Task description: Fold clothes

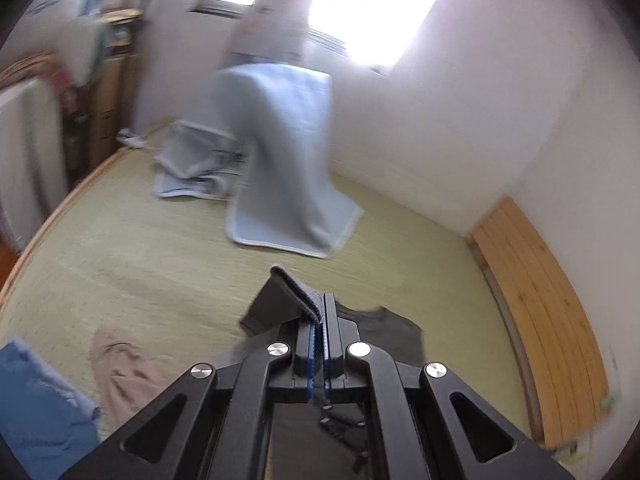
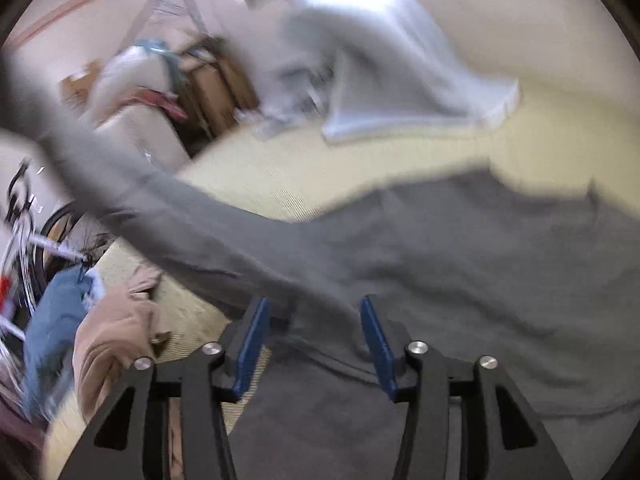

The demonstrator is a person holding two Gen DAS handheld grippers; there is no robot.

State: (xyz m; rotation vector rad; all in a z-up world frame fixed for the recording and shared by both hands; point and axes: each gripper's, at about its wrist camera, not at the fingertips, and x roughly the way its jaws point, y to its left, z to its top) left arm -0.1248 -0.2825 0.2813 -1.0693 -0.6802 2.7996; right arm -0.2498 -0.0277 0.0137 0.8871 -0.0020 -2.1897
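A dark grey long-sleeved top (image 2: pixel 460 280) lies spread on the pale green mat (image 1: pixel 140 260). My left gripper (image 1: pixel 322 308) is shut on the ribbed cuff (image 1: pixel 298 292) of one sleeve, lifted above the rest of the top (image 1: pixel 384 328). In the right wrist view that sleeve (image 2: pixel 168 204) stretches up and away to the upper left, blurred by motion. My right gripper (image 2: pixel 315 308) hovers open just over the top near the shoulder. Its blue pads (image 2: pixel 376 332) stand well apart, with grey cloth lying beneath them and nothing pinched.
A light blue blanket (image 1: pixel 280 152) drapes over something at the mat's far side. A beige garment (image 1: pixel 120 364) and a blue one (image 1: pixel 36 400) lie at the near left. Wooden slats (image 1: pixel 540 320) run along the right wall. A bicycle (image 2: pixel 24 240) and cardboard boxes (image 2: pixel 216 92) stand beyond the left edge.
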